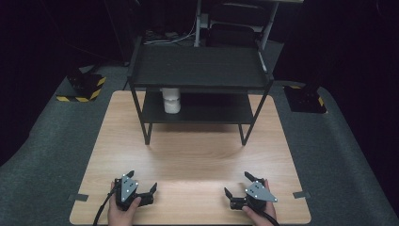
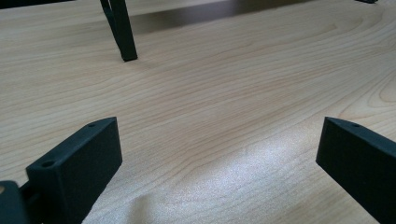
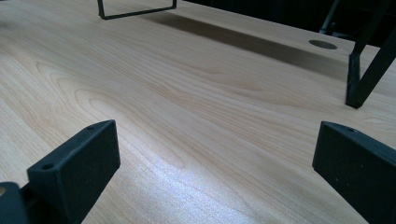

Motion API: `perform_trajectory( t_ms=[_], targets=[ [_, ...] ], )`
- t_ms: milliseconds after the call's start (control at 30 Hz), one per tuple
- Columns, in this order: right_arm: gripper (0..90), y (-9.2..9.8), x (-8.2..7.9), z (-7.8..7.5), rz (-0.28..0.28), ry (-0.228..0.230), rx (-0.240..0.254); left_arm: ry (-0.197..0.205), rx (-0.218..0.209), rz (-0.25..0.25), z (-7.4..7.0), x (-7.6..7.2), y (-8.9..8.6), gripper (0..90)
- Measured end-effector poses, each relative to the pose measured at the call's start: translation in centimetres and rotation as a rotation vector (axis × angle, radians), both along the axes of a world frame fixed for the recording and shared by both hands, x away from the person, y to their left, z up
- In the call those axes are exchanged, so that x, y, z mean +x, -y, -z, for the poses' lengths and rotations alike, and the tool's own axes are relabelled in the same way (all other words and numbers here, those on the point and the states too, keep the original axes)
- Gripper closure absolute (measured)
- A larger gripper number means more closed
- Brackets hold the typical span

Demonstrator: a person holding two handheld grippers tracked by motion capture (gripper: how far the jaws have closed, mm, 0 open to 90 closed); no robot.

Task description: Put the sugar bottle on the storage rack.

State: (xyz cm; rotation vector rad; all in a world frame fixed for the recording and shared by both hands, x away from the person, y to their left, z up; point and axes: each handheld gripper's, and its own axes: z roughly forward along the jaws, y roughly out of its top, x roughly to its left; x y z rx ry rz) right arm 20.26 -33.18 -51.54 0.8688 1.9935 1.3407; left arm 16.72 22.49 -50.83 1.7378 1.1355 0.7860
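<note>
Near the front edge of the wooden table (image 1: 197, 155), 2 grippers are resting, each held in 1 hand. The left gripper (image 1: 142, 184) is sitting toward the front-left corner, jaws spread wide w/ nothing between them. The right gripper (image 1: 237, 185) is sitting toward the front-right corner, jaws likewise spread wide and gripping nothing. The 2 are well apart, w/ bare wood between them. A cable is trailing from each gripper toward the front edge.

Toward the rear half of the table, a black 2-tier shelf rack (image 1: 200, 70) is standing on thin legs. A white cup-like container (image 1: 171, 100) is standing upright on the lower tier, at its left end, under the top tier. It is well apart from both grippers, approx. straight ahead of the left one.

In the left gripper view, the left gripper (image 2: 219, 154) is showing both jaws low over the wood grain, gap wide, and 1 rack leg (image 2: 122, 32) is standing ahead on the surface. In the right gripper view, the right gripper (image 3: 215, 156) is showing the same wide gap over bare wood, w/ a rack leg (image 3: 362, 79) at upper right and a round hole (image 3: 322, 44) in the tabletop just beyond it.
</note>
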Motion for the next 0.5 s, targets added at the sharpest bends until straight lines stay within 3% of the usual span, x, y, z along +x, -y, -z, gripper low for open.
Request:
perform_trajectory(
  t_ms=[200,367,500],
  targets=[
    [0.6,0.11,-0.09,0.09,0.003,0.001,0.009,0.001,0.035,-0.001,-0.15,-0.03,0.49,0.5],
    [0.6,0.16,-0.34,0.23,0.009,0.01,0.012,-0.005,0.033,-0.01,-0.22,0.01,0.55,0.5],
    [0.6,0.18,-0.33,0.26,0.017,0.006,0.023,-0.003,0.007,-0.01,-0.07,-0.03,0.21,0.5]
  ],
)
